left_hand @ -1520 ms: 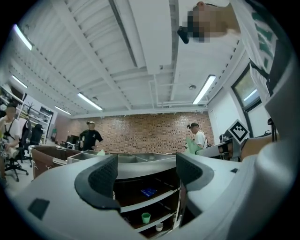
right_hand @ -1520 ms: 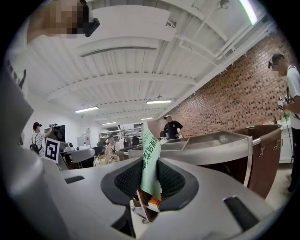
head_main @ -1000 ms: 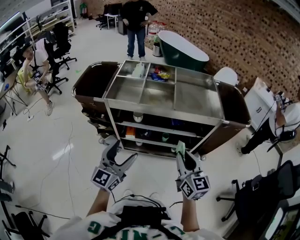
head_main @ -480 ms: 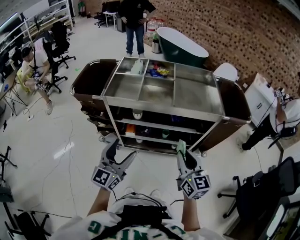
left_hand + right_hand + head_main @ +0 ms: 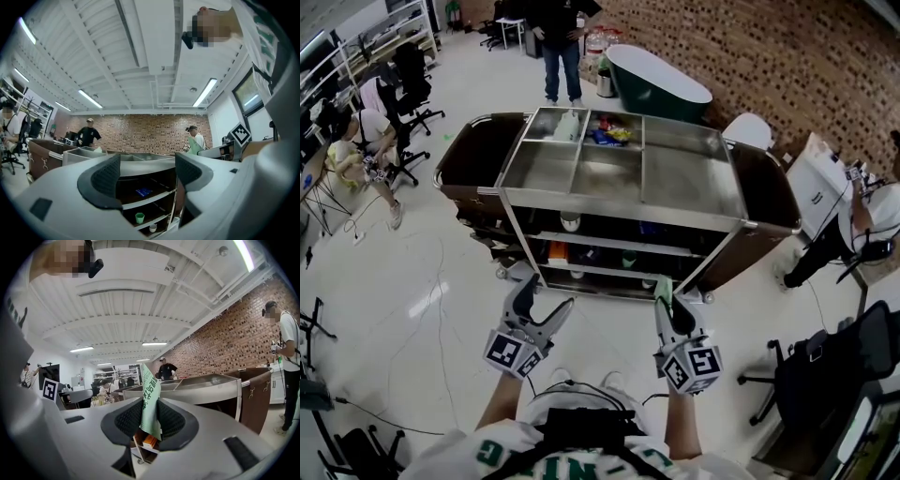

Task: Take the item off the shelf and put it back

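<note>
Only the right gripper view shows the pinch: the right gripper (image 5: 150, 423) is clamped on a thin green packet (image 5: 151, 394) (pale, printed, upright) held just short of the cart's (image 5: 619, 217) front edge. The left gripper (image 5: 147, 171) gapes wide and empty. A green cup (image 5: 139, 217) sits on a lower shelf — a person (image 5: 561, 37) stands beyond the far edge.

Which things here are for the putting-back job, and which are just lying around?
For the job: green packet, pinched in the right gripper; cart with shelves; left gripper, open and empty.

Just lying about: green cup and blue packet on the shelves; colourful packets in the top tray; dark green tub behind the cart.
</note>
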`<state>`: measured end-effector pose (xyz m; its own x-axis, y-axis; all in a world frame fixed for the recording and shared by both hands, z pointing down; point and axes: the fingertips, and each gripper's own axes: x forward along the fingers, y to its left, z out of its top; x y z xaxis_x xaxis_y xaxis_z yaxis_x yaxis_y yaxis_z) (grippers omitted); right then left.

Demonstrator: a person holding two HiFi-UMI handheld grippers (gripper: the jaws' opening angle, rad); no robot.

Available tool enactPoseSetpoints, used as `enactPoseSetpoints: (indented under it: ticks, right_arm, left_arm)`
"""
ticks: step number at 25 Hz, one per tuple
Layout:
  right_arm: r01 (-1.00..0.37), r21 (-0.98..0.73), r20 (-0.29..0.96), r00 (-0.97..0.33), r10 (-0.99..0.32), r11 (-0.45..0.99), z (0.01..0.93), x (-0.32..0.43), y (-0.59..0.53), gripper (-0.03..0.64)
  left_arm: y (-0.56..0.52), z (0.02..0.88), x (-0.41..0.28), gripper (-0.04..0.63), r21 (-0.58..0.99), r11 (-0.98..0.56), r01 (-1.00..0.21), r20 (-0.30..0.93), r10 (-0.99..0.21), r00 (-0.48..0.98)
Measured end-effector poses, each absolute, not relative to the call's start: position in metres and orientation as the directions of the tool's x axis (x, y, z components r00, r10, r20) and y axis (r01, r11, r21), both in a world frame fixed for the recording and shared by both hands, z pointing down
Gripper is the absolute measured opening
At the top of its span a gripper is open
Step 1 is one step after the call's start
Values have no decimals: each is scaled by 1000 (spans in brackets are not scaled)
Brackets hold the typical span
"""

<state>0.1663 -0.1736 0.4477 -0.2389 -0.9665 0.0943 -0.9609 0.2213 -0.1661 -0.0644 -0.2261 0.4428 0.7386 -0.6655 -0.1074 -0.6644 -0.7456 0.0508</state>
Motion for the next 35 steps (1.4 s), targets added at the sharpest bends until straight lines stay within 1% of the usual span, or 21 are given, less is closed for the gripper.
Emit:
enactPoseSetpoints:
  ticks: [10,19,24,27,31,35]
  right_arm:
    - [-971,-172,126,-191,-973,168,464,181,-167,91]
    - [-980,-169,187,-139,-973,108,494,202,-169,91]
    - [-983,-154,179,-126,-976,99,518,211,-185,91]
    - [-987,-132,171,-116,-978,94,543,217,-199,91]
    - [-993,-93,199,-91,-976,74,594,230,-215,91]
    - [-993,-105,209,-77,-975,56,655,238,-229,91]
  left_arm:
    - [-228,452,-52,341,25,-761,-649,-82,-648,757]
    - [-241,472,-29,340,23,-776,-630,-44,-630,775]
    - [-256,492,-14,339,25,-788,-615,-42,-615,787]
    - [-266,512,-6,339,33,-797,-603,-39,-604,796]
    - [-274,548,6,339,31,-817,-575,-33,-576,817]
    - [-286,601,7,339,28,-823,-567,-26,-568,823]
